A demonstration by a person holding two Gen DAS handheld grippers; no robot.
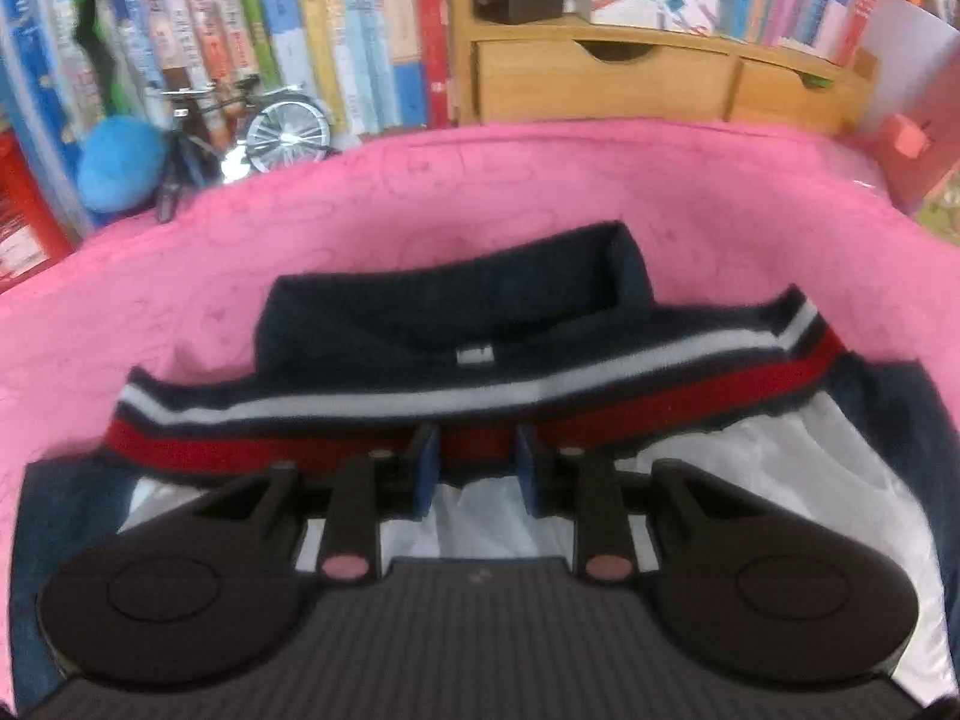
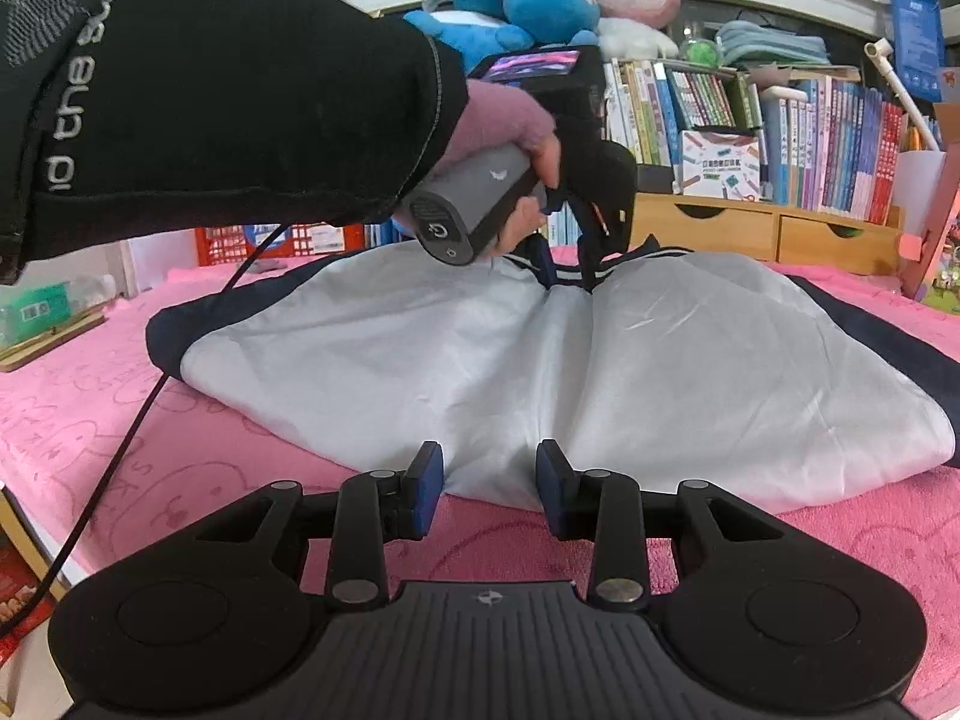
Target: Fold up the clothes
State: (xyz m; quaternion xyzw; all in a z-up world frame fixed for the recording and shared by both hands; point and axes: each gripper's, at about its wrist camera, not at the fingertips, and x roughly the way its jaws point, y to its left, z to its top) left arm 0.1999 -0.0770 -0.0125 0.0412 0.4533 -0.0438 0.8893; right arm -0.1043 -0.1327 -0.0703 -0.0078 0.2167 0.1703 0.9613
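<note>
A jacket (image 1: 750, 468) (image 2: 420, 360) with a white satin body, navy sleeves and a navy collar lies spread on a pink towel (image 1: 540, 192) (image 2: 180, 450). Its ribbed band (image 1: 600, 384) is striped navy, white and red. My left gripper (image 1: 477, 468) (image 2: 567, 273) points down at the far edge, fingers apart, with the red stripe and white cloth showing between them unpinched. A gloved hand (image 2: 510, 126) in a black sleeve holds it. My right gripper (image 2: 490, 492) sits low at the near edge, open, the white hem lying between its blue pads (image 2: 429, 492).
A wooden drawer unit (image 1: 600, 78) (image 2: 750, 228) and rows of books (image 1: 336, 30) stand behind the towel. A model bicycle (image 1: 270, 120) and a blue plush (image 1: 120, 162) sit at the back left. A black cable (image 2: 120, 450) trails over the towel's left side.
</note>
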